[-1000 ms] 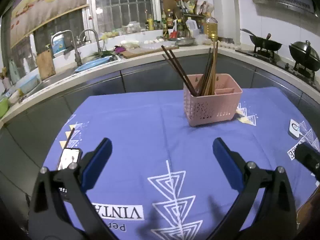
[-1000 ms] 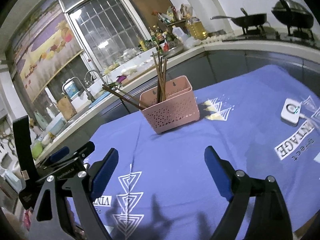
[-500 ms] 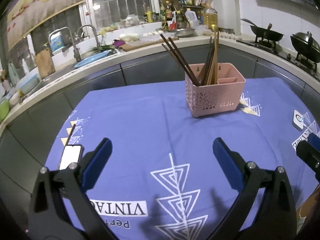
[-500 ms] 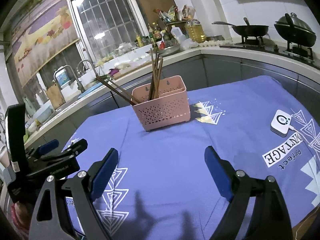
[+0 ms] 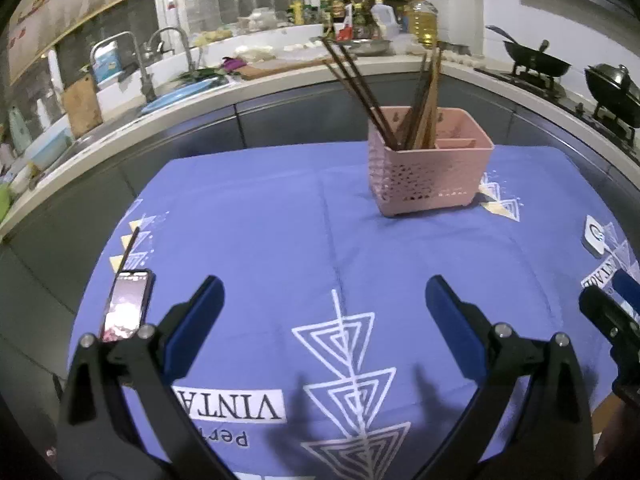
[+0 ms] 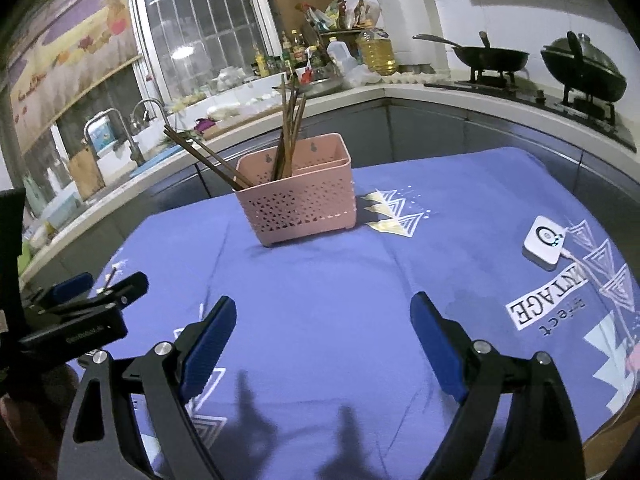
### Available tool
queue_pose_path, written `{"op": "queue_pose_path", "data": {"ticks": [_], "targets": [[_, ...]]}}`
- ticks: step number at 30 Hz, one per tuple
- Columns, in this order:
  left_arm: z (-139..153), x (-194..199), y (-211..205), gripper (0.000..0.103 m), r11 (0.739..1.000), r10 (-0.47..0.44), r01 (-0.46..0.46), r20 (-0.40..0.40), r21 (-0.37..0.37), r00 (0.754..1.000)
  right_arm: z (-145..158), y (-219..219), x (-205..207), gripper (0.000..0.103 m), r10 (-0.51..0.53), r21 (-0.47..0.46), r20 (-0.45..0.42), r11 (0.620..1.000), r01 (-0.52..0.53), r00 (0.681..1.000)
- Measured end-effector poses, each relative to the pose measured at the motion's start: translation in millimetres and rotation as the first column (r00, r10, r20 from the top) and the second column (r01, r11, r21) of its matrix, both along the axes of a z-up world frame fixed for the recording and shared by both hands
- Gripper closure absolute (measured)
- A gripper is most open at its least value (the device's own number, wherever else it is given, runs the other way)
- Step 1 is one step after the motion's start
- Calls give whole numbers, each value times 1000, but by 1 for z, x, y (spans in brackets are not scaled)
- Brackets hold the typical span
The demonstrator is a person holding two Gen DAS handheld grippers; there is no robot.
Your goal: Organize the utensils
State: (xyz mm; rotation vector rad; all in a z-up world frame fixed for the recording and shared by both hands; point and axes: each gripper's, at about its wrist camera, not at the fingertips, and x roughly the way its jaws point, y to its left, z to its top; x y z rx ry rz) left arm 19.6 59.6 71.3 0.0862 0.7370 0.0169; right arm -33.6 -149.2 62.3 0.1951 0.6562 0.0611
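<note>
A pink perforated utensil basket (image 5: 430,174) (image 6: 300,200) stands upright at the far side of the blue tablecloth. Several dark and wooden chopsticks (image 5: 362,92) (image 6: 288,132) stick out of its left compartment; the right compartment looks empty. One single chopstick (image 5: 129,246) lies on the cloth at the left edge, just beyond a phone. My left gripper (image 5: 322,300) hangs open over the near cloth, nothing between its blue pads. My right gripper (image 6: 322,316) is open too, well short of the basket, and empty. The left gripper also shows at the right wrist view's left edge (image 6: 94,288).
A lit phone (image 5: 128,306) lies at the cloth's left side. A small white device (image 6: 544,242) with a cable sits at the right. Behind the table run a counter with a sink (image 5: 160,92), bottles and two woks on a stove (image 6: 580,66).
Both views have tipped slightly downward and the right one has rolled level; the basket sits lower in frame. Both grippers stay open and empty.
</note>
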Motion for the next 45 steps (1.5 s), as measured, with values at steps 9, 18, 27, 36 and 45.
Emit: {"op": "queue_pose_path", "data": {"ticks": [9,18,27,36,45], "targets": [[-2,2,6,6,999,42,-42,-4,4,999,-4,0,5,11,-15,-20,-19,1000,14,1000],[-8,7,8,6,998,53,-52,-29,20,998,-5,3,7,8,-23,-64,-21,998,22,1000],[-11,8,0,6,994,20,-20,-2,103,1000,-9,2,10,6,-37,-69,-39,997,34,999],[-13,12,2,6,993,20,-18,-20,115,1000,-12,5,14,6,-24,-71,-54,997,20,998],[-8,14,1,6,993,34,-31,-28,112,999,19,11,6,6,72,11,46,997,-72,996]]}}
